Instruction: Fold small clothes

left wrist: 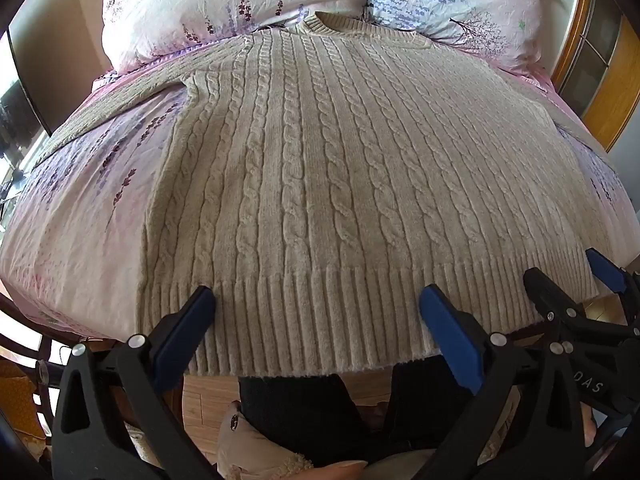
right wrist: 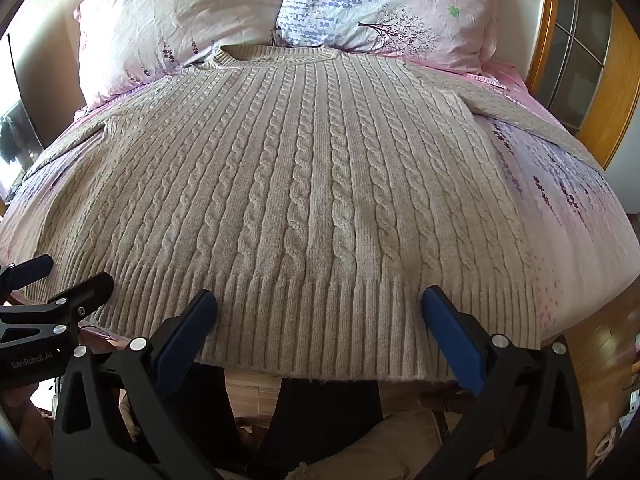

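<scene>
Below, both sets of fingers spread wide, pinching nothing — left gripper (left wrist: pixel 318 304) and right gripper (right wrist: pixel 320 306) poised over the ribbed hem of a cream sweater (left wrist: pixel 320 168) lying flat on the bed (left wrist: pixel 80 208). Ahead, two pillows (right wrist: pixel 180 20) beyond the collar. Past the hem — bare floor (left wrist: pixel 208 400), dark trouser legs (left wrist: pixel 296 412).

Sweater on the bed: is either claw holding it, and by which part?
Neither. Both the left claw and right claw hang open above the sweater, over its ribbed hem.
</scene>
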Demonstrator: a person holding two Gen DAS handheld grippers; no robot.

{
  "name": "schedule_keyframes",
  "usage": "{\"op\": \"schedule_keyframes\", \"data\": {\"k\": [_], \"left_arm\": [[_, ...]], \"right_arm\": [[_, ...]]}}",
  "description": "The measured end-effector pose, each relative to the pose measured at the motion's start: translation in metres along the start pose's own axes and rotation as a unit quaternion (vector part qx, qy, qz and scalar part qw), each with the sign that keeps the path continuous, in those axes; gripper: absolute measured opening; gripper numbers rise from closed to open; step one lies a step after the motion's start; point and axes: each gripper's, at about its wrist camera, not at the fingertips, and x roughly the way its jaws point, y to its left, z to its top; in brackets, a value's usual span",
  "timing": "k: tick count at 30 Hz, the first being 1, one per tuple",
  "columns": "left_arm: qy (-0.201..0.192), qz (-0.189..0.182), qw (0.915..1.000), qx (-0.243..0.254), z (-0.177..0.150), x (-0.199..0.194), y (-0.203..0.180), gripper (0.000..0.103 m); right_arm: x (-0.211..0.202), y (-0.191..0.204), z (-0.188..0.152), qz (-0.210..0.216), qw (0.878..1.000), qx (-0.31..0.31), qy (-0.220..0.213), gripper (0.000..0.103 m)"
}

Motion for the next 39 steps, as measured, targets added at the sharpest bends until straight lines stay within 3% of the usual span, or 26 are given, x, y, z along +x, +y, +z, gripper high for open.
{"op": "schedule_keyframes", "data": {"k": [39], "left_arm": [[-0.006,0.0,1.0,0.0,-0.003,-0.0023,0.0011,0.101]], "right_arm": [[-0.0002,-0.0004,0.0002,0.0,1.0,0.0,0.0,0.102]]}}
